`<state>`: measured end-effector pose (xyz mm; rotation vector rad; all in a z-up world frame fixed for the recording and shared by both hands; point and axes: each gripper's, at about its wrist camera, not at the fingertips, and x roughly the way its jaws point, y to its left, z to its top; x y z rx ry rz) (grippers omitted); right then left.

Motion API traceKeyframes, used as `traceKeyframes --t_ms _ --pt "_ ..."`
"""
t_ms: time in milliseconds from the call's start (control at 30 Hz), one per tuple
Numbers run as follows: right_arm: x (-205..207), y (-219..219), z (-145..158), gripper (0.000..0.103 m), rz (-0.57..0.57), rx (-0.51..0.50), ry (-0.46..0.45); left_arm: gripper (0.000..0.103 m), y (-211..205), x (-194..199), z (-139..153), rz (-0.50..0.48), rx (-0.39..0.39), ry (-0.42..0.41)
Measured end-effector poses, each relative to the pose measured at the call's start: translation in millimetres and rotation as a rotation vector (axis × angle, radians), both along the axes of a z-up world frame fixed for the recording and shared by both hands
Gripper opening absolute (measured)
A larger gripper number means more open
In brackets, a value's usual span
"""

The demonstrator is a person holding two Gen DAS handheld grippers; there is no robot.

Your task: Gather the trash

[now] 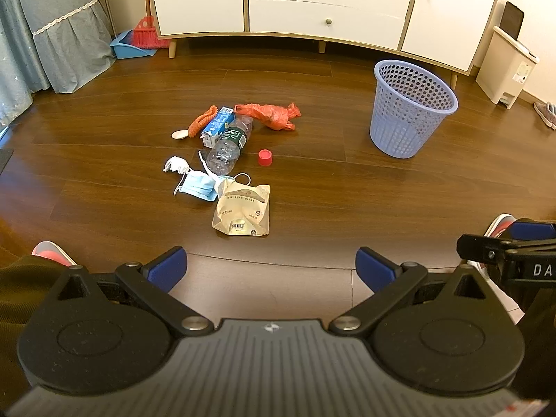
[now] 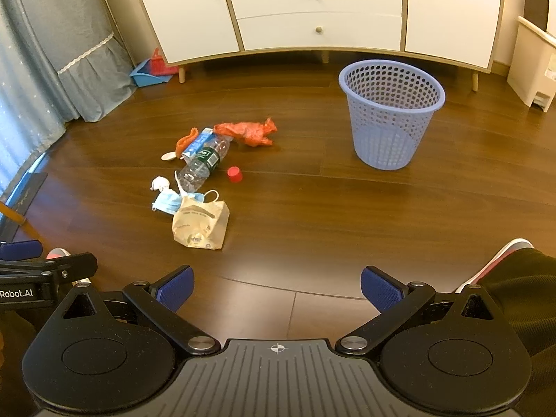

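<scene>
Opening stage of trash collection, before any pickup. The left gripper (image 1: 271, 267) and the right gripper (image 2: 277, 286) both hung above bare floor (image 1: 347, 187) with their blue pads spread wide and nothing between them; neither touched any item.

The trash lay in a loose cluster on the floor ahead, at about 11 o'clock from the left gripper and further toward 10 o'clock from the right. Nearest was a beige paper pouch (image 1: 243, 210), crumpled and lying flat. Just beyond it, partly overlapped by its top edge, lay a blue face mask (image 1: 198, 186) with its ear loops splayed, and beside that a wad of white tissue (image 1: 174, 164). A clear plastic bottle (image 1: 227, 147) lay on its side, uncapped by the look of it, with a red cap (image 1: 265, 157) apart at its 3 o'clock. Further on sat a small blue carton (image 1: 217, 127), an orange strip (image 1: 203, 120), a white spoon (image 1: 180, 134) and a crumpled orange plastic bag (image 1: 269, 114).

The lilac perforated bin (image 1: 411, 107) stood upright at about 1 o'clock, well apart from the cluster, and appeared empty.

The next move probably called for lowering one gripper forward to the pouch, the closest piece, and closing on a raised fold, since flat, limp items offer little edge to pinch.
</scene>
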<state>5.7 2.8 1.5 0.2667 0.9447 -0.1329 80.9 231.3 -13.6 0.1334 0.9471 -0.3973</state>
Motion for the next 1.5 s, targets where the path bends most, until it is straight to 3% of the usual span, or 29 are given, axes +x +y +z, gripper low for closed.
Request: traceKeyframes --t_ms 667,1300,1433,1500 --pt "7 -5 1 0.100 0.002 -0.005 0.006 0.102 -2 7 -2 0.001 0.000 0.006" --pt "50 -21 -6 0.100 0.021 -0.029 -0.029 0.102 -27 61 -7 -0.014 -0.009 -0.013" --pt "63 -30 -8 0.088 0.028 -0.026 -0.036 0.102 -34 75 -9 -0.009 -0.011 -0.023" --pt "69 -34 -11 0.087 0.023 -0.023 -0.030 0.102 -36 82 -10 -0.006 -0.009 -0.029"
